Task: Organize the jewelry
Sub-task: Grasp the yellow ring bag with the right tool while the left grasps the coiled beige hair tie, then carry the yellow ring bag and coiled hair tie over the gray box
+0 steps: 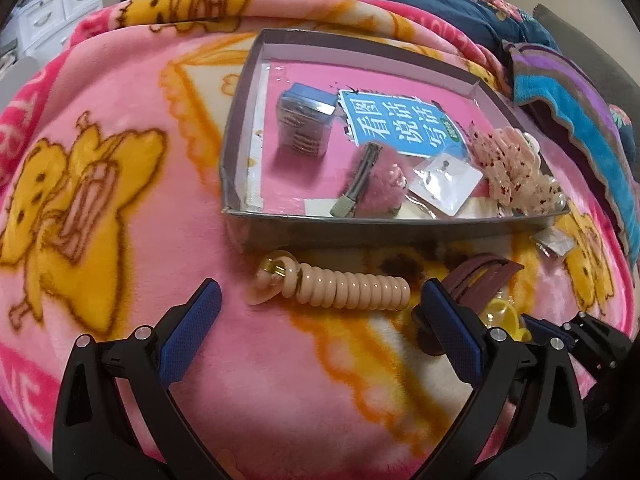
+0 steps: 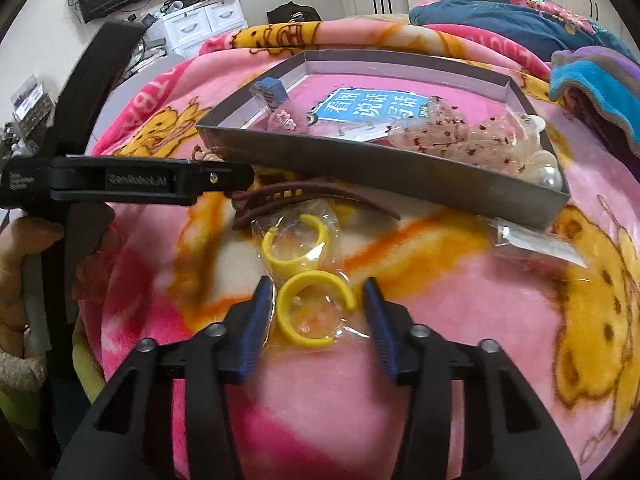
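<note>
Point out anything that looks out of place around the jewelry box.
Several pieces lie on the blanket outside the box: a beige coil hair tie, a brown hair claw, two bagged yellow rings and a small clear packet by the box's front corner. Nothing looks damaged.

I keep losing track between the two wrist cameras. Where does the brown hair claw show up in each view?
Left wrist: brown hair claw lies lower right, on the blanket beside the left gripper's right-hand finger.
Right wrist: brown hair claw lies centre left, just below the box wall, above the yellow rings.
Shared landmark: the grey box.
</note>
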{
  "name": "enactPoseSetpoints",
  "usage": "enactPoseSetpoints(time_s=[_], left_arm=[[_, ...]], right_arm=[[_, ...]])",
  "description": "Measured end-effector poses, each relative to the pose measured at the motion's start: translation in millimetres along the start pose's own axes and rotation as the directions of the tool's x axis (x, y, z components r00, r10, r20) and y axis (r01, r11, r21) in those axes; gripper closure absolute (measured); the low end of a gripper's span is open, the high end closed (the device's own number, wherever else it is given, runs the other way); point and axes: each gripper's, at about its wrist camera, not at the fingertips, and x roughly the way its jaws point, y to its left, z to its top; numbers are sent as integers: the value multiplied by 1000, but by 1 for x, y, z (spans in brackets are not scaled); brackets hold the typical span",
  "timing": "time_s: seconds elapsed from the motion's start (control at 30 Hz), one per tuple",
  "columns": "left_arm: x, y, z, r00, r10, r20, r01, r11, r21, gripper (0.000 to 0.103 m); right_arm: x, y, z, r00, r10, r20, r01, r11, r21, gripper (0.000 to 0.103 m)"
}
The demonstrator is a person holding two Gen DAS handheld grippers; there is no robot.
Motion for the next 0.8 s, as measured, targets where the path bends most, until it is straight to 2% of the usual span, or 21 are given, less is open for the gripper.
enactPoseSetpoints(time_s=[0.07, 0.17, 0.4, 0.67, 0.8], left_arm=[[1, -3, 0, 1000, 7, 1, -7, 1000, 13, 11], [1, -4, -1, 1000, 11, 5, -11, 1000, 22, 28], [0, -4, -5, 1000, 10, 14, -11, 1000, 28, 42], [-21, 12, -15, 999, -36, 40, 37, 999, -32, 43], [-36, 22, -24, 998, -30, 59, 34, 998, -55, 43]], right_arm=[[-3, -3, -2, 1000, 11, -4, -11, 1000, 0, 61], [-10, -4, -4, 1000, 29, -1, -29, 1000, 2, 62], [-29, -2, -10, 998, 58, 8, -58, 998, 0, 62], [-43, 3, -7, 996, 86, 37, -86, 996, 9, 62], [-48, 6, -3, 994, 100, 53, -100, 995, 0, 62]])
